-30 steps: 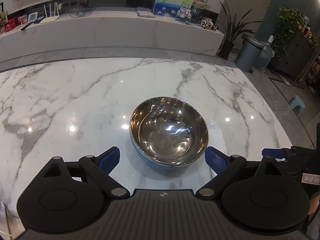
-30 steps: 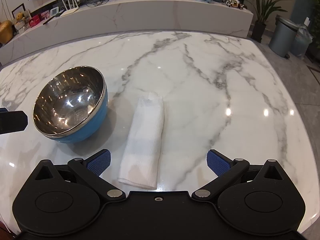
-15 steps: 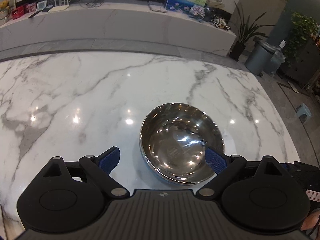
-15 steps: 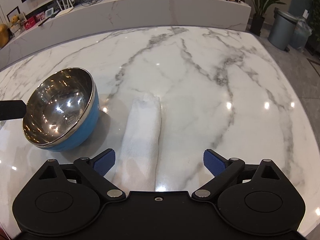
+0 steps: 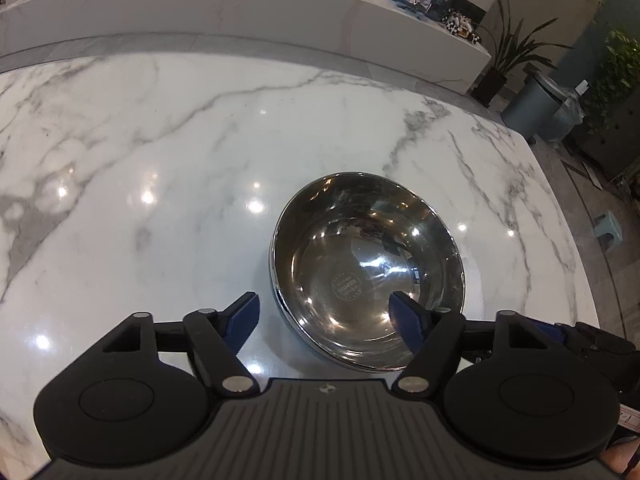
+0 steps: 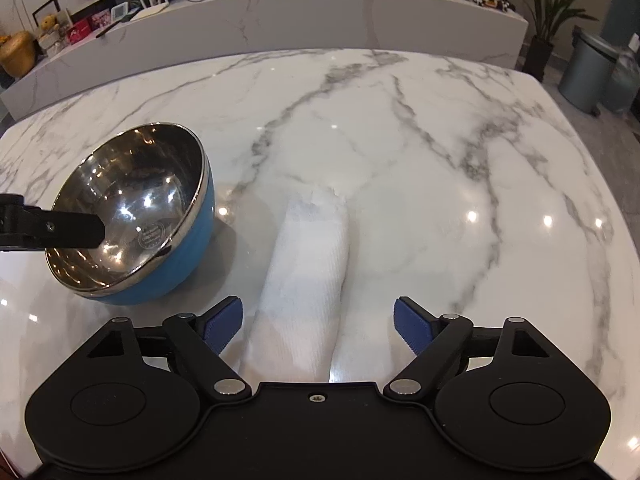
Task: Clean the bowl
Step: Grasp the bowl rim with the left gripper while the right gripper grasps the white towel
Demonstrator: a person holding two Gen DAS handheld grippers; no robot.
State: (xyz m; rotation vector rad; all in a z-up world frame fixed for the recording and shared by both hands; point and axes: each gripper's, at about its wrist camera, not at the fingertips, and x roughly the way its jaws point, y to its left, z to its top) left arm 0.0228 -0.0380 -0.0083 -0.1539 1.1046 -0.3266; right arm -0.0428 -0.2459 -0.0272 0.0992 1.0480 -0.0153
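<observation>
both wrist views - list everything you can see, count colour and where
bowl: 1, steel inside, blue outside, on the table left of the cloth, tilted
cloth: 1, white, folded long, on the table between the right gripper's fingers
table: 1, white marble with grey veins, under everything
counter: 1, white marble, behind the table, cluttered with small items
bins: 2, grey, on the floor far right
potted plant: 1, green, by the counter's end
stool: 1, pale green, on the floor right of the table
left gripper: 1, black with blue pads, open, one finger inside the bowl, one outside its rim
right gripper: 1, black with blue pads, open, over the cloth's near end
</observation>
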